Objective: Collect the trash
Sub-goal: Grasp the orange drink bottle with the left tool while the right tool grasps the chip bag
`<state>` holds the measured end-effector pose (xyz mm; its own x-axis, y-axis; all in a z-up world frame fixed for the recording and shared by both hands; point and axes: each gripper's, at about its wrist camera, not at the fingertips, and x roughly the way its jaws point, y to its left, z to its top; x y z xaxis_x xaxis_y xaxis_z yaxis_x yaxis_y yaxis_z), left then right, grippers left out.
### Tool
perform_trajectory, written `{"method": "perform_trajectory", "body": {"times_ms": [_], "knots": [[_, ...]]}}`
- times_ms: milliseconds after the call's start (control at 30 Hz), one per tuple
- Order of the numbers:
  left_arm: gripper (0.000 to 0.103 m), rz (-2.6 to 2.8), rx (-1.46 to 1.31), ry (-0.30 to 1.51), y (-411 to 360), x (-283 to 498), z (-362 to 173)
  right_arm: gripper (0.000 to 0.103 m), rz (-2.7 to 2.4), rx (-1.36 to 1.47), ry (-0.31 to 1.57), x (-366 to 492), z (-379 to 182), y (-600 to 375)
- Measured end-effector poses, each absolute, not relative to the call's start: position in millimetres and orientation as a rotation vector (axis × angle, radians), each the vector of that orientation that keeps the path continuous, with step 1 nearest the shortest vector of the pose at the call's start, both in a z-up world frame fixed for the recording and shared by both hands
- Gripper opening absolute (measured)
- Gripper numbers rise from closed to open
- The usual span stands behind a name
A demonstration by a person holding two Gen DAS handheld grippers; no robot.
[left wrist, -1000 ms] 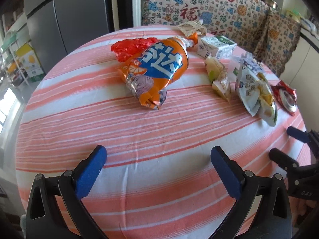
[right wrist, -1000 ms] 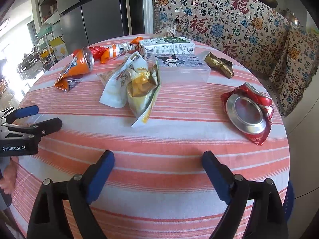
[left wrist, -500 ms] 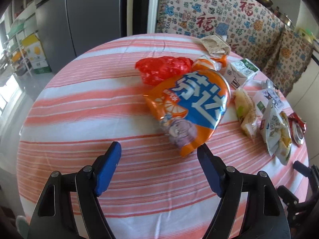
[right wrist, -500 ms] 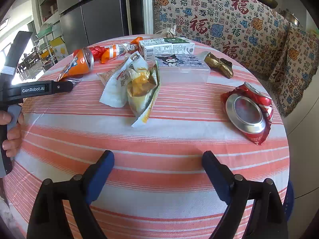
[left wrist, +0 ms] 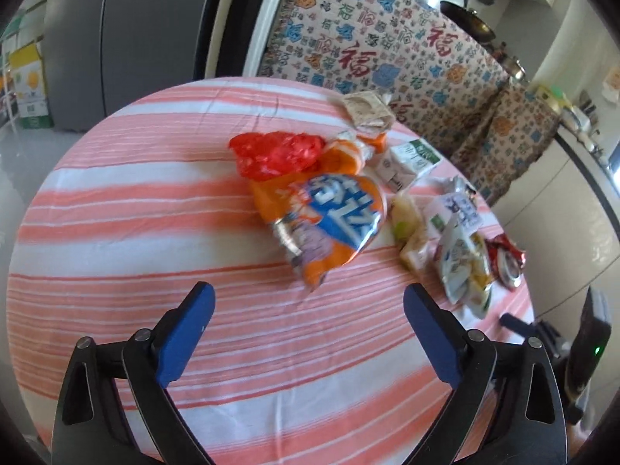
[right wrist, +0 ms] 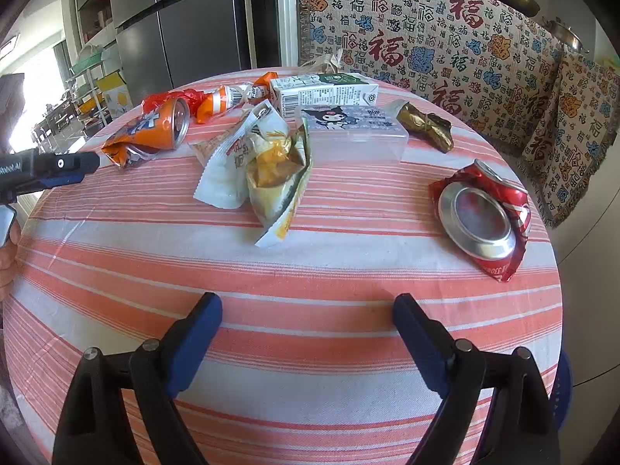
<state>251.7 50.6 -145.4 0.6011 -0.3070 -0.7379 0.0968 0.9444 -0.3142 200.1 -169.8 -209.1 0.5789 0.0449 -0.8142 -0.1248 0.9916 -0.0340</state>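
A crushed orange soda can (left wrist: 329, 217) lies just ahead of my left gripper (left wrist: 308, 292). Its jaws are opening, and nothing is pressed between them. In the right wrist view the left gripper (right wrist: 93, 161) reaches in from the left, close to the can's (right wrist: 155, 133) crumpled end. My right gripper (right wrist: 308, 306) stands open over bare striped cloth near the table's front. Ahead of it lie snack wrappers (right wrist: 271, 162), a crushed red can (right wrist: 480, 217), a gold wrapper (right wrist: 426, 126), a clear plastic box (right wrist: 348, 131) and a milk carton (right wrist: 325, 91). A red plastic bag (left wrist: 275, 151) sits behind the orange can.
All the trash lies on a round table with a red and white striped cloth (right wrist: 310, 348). A sofa with a patterned cover (right wrist: 445, 46) stands behind it. A grey fridge (right wrist: 186, 31) is at the back left, with a cardboard box (left wrist: 29, 85) on the floor.
My left gripper has moved up to the orange can and turned. Its jaws narrowed, then widened again. The right gripper has stayed still.
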Motion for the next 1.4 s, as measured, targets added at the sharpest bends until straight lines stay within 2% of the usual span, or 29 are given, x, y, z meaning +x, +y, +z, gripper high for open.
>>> {"method": "perform_trajectory", "body": {"times_ms": [400, 467, 500, 533, 900, 1100, 1133, 1267, 1300, 1367, 1400], "knots": [[0.099, -0.054, -0.123, 1.066, 1, 333, -158, 0.092, 0.095, -0.097, 0.946, 199, -209, -170], [0.095, -0.042, -0.099, 1.061, -2, 336, -158, 0.092, 0.095, -0.097, 0.946, 199, -209, -170], [0.09, -0.034, -0.082, 1.048, -2, 333, -157, 0.092, 0.095, -0.097, 0.946, 199, -209, -169], [0.078, -0.03, -0.064, 1.038, -3, 331, -157, 0.092, 0.095, -0.097, 0.946, 199, -209, -170], [0.078, -0.135, -0.061, 1.023, 12, 256, -152, 0.093, 0.138, -0.042, 0.933, 197, -206, -177], [0.078, -0.175, -0.08, 1.013, 7, 212, -156, 0.089, 0.287, 0.102, 0.924, 233, -185, -183], [0.078, -0.18, -0.082, 1.01, 6, 209, -156, 0.084, 0.302, 0.111, 0.935, 242, -183, -181], [0.078, -0.201, -0.092, 1.007, 0, 199, -155, 0.083, 0.302, 0.126, 0.996, 275, -187, -170], [0.078, -0.2, -0.088, 1.005, -2, 197, -156, 0.081, 0.294, 0.149, 1.002, 279, -190, -171], [0.078, -0.198, -0.083, 1.005, -3, 193, -157, 0.062, 0.293, 0.227, 1.023, 287, -196, -176], [0.078, -0.2, -0.084, 1.004, -4, 192, -157, 0.033, 0.285, 0.245, 1.049, 289, -200, -178]]}}
